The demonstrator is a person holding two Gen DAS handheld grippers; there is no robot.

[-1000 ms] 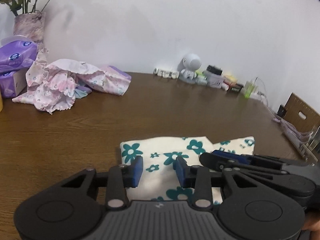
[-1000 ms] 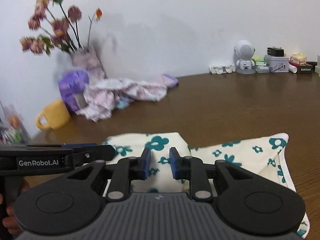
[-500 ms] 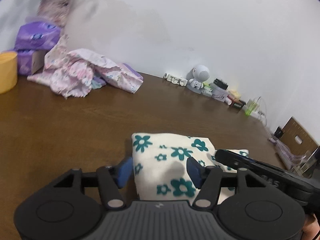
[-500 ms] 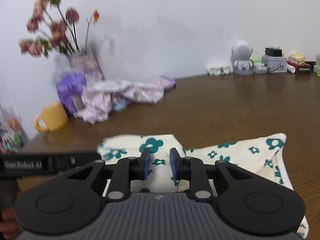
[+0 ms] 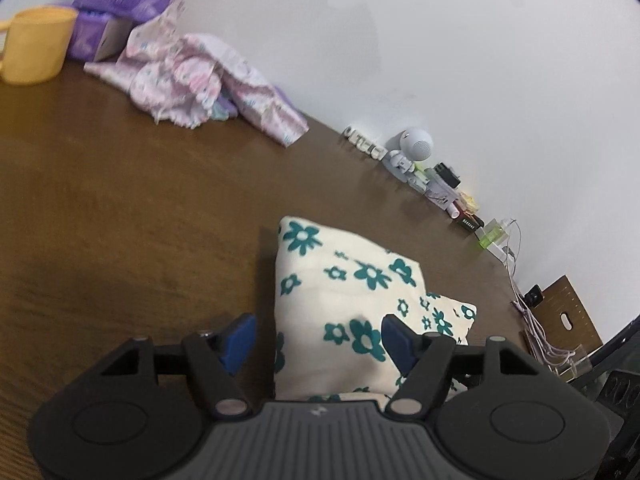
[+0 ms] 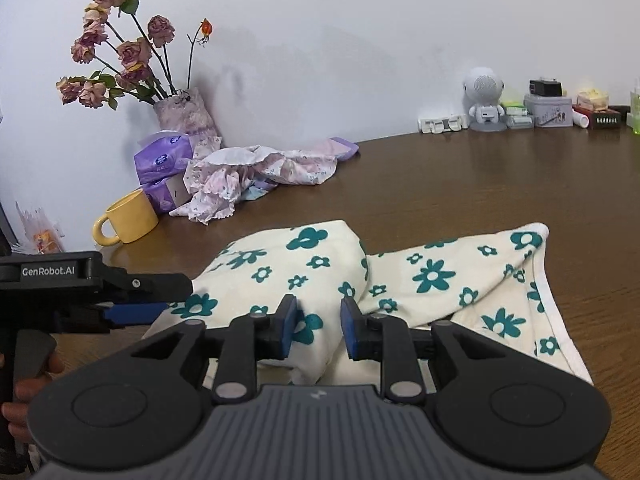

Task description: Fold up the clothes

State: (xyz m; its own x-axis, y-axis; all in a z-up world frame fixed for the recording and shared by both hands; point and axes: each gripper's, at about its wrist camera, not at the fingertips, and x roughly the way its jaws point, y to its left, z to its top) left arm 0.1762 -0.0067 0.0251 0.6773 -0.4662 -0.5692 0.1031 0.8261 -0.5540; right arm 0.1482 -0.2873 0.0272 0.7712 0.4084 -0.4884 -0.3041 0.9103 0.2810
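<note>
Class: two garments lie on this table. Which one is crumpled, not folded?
The pink floral garment beside the tissue packs is crumpled; the cream garment with teal flowers lies folded.

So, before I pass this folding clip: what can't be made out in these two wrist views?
- Near edge of the cream floral garment: hidden behind each gripper's body, both views.
- Right gripper: whether its pads pinch fabric; the fold blocks the contact.
- Vase of dried roses: cut off by the left view's top edge.
- Labels on the small boxes by the wall: too small.
</note>
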